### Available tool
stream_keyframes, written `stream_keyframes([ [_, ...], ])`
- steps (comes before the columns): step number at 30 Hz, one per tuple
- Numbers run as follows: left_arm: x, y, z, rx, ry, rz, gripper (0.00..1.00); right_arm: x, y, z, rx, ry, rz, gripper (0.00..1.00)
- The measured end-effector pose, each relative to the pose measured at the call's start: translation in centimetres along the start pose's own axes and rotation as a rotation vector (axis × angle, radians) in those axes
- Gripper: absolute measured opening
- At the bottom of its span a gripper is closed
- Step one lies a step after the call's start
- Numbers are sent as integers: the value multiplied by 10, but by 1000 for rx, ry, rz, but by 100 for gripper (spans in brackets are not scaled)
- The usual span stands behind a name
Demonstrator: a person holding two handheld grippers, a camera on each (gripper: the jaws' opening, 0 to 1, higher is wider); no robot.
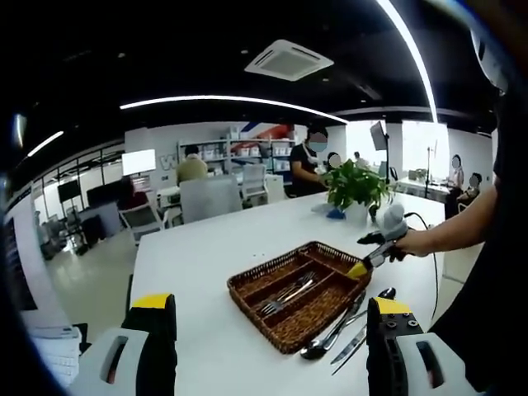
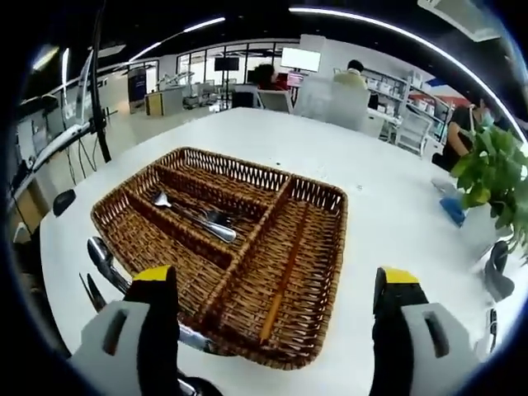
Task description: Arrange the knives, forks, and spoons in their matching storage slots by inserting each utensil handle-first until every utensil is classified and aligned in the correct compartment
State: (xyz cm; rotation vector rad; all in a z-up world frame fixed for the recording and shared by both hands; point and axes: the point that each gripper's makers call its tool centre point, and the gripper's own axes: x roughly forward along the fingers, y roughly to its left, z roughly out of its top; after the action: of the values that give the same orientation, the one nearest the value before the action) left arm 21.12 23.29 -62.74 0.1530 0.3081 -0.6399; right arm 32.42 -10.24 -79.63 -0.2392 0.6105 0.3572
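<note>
Over the wicker tray (image 2: 247, 247) — right gripper (image 2: 276, 297) hovers, jaws apart.

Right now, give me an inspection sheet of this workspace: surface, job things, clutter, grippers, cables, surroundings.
Surface: white table, mostly bare.
Job's things: wicker cutlery tray with divided slots; forks lying in one slot; spoons and knives loose on the table beside the tray.
Clutter: potted plant; blue object by it.
Grippers: left gripper open, empty; right gripper open, empty, above the tray.
Cables: black cable behind the right gripper.
Surroundings: open office with chairs, shelves, monitors, seated people.
</note>
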Motion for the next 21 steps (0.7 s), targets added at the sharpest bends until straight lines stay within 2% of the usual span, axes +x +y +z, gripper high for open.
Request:
stream_keyframes([
  [6,1,-1,0,-11,-5,-3,100,-17,1,20,-48,-64,16,99],
  [10,5,0,-3,-49,-14,-15,100,-35,5,43,-18,-142,69,100],
  [14,11,-4,-5,-60,-12,-26,100,-57,2,59,-32,-177,77,100],
  [17,15,-7,-5,-56,-10,-33,100,-69,4,67,-46,-209,115,100],
  [21,21,-11,-5,-51,-6,-46,100,-91,15,74,-23,-275,235,100],
])
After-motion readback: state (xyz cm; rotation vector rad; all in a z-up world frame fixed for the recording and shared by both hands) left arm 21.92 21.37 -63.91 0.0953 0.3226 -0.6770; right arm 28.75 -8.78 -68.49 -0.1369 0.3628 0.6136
